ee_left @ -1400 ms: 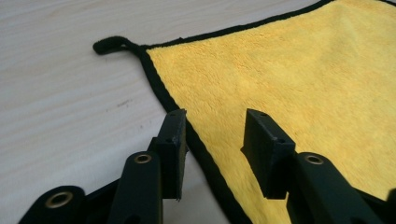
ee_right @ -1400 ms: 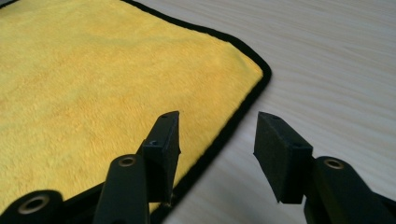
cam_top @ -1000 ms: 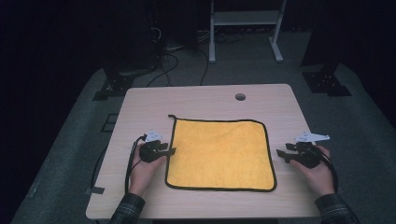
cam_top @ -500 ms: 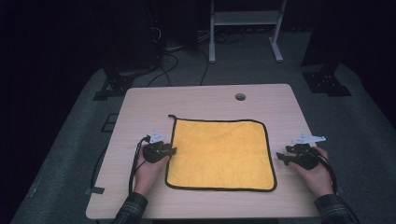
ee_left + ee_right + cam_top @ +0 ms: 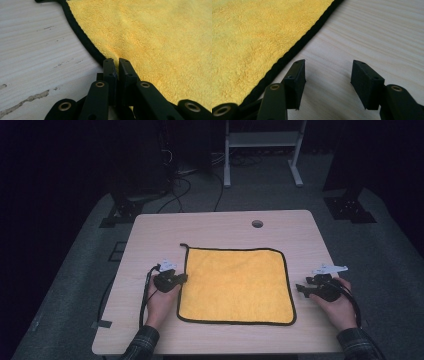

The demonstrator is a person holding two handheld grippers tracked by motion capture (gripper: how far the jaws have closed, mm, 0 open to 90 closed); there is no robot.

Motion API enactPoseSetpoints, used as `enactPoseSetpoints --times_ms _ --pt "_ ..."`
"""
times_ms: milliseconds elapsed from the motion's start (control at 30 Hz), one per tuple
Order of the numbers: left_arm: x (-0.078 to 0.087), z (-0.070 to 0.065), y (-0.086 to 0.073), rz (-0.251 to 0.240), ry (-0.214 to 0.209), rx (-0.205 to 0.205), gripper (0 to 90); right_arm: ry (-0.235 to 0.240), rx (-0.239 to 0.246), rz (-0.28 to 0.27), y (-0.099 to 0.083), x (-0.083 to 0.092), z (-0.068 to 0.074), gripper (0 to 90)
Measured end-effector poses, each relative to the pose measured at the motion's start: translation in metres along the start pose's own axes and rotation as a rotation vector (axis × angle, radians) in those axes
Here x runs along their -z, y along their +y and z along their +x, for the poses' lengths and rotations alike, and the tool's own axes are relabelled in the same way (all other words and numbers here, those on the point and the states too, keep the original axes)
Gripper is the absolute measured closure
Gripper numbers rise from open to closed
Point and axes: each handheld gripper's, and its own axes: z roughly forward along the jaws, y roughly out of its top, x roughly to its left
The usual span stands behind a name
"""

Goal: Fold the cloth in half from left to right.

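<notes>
At lower left of the high view, the left gripper has just clamped its jaws onto the black-trimmed edge of the square yellow microfibre cloth lying mid-table, readying a lift or fold; the right gripper waits spread beside the opposite edge.

Dark room, light wood counter with round cable hole, grey carpeted floor, white metal stand legs at the back, black stand bases on both sides, loose cables on floor, tape patch

Bare tabletop beyond the cloth
</notes>
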Motion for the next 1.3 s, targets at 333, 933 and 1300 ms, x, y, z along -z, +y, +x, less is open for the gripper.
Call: enactPoseSetpoints --times_ms 333,933,1300 --pt "0.012 0.001 0.012 -0.096 -0.109 0.072 85.6 0.009 0.003 -0.004 -0.001 -0.001 -0.001 38.0" --pt "0.008 -0.036 0.052 -0.177 -0.262 0.027 85.6 -0.001 -0.008 -0.052 -0.007 -0.001 -0.001 35.4" --pt "-0.010 -0.059 0.071 -0.181 -0.338 0.003 85.7 0.002 -0.001 -0.080 -0.009 -0.003 -0.003 35.3"
